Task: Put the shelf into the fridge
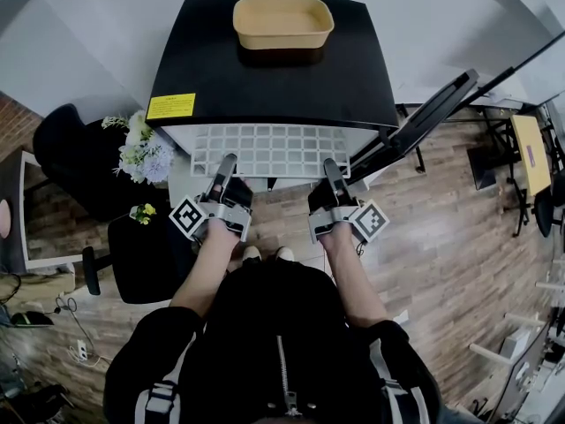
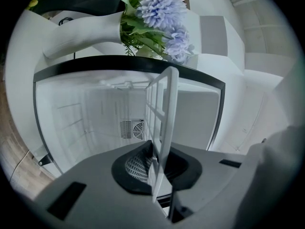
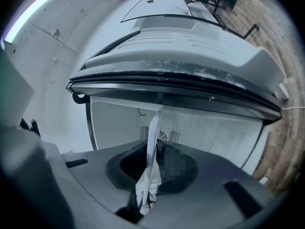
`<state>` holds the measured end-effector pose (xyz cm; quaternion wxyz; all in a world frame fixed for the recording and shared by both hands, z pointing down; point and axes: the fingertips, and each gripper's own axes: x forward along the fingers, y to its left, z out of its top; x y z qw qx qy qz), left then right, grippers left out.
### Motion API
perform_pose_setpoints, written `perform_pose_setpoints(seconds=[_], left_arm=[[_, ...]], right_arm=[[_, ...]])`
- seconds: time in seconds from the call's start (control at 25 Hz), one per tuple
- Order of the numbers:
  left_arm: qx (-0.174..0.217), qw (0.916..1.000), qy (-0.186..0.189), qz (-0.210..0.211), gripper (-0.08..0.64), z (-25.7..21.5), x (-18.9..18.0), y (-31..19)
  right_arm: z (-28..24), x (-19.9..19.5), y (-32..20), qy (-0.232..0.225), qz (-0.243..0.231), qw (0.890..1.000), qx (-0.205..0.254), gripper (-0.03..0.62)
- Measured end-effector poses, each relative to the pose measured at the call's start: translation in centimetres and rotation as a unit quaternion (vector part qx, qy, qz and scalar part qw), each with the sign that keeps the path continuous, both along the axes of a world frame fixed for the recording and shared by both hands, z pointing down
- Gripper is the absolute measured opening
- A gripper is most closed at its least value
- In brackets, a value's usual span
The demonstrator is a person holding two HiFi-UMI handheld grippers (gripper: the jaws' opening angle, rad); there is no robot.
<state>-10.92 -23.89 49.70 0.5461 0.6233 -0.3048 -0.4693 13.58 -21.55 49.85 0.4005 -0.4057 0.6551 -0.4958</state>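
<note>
A white grid shelf (image 1: 269, 149) lies flat at the mouth of a small black-topped fridge (image 1: 274, 69), its far part inside the opening. My left gripper (image 1: 227, 168) is shut on the shelf's near left edge and my right gripper (image 1: 333, 173) is shut on its near right edge. In the left gripper view the shelf (image 2: 162, 123) runs edge-on between the jaws toward the white fridge interior (image 2: 109, 118), where a round vent shows on the back wall. In the right gripper view the shelf (image 3: 152, 161) also stands edge-on in the jaws.
The fridge door (image 1: 424, 117) stands open to the right. A tan tray (image 1: 282, 22) sits on the fridge top. A vase of pale flowers (image 1: 141, 153) stands on a dark stand to the left, close to the left gripper. A black chair (image 1: 146, 254) is at lower left. Wooden floor lies below.
</note>
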Motion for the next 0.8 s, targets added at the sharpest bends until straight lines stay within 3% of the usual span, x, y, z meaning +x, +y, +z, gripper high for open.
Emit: perform_pose_setpoints(seconds=[0.16,0.4,0.8], left_arm=[[-0.004,1.0,0.004,-0.002,0.044,-0.1,0.1,-0.9],[-0.005,0.9999,0.011,-0.003,0.044,-0.5,0.1,-1.9],[-0.006,0.9999,0.007,-0.004,0.044,-0.2,0.1,-3.2]], right_arm=[[0.0,0.2,-0.8,0.005,0.006,1.0,-0.001,0.044],[-0.9,-0.1,-1.6,0.047,0.01,0.999,0.025,0.057],[-0.9,-4.4,-0.2,0.08,-0.058,0.994,0.052,0.077]])
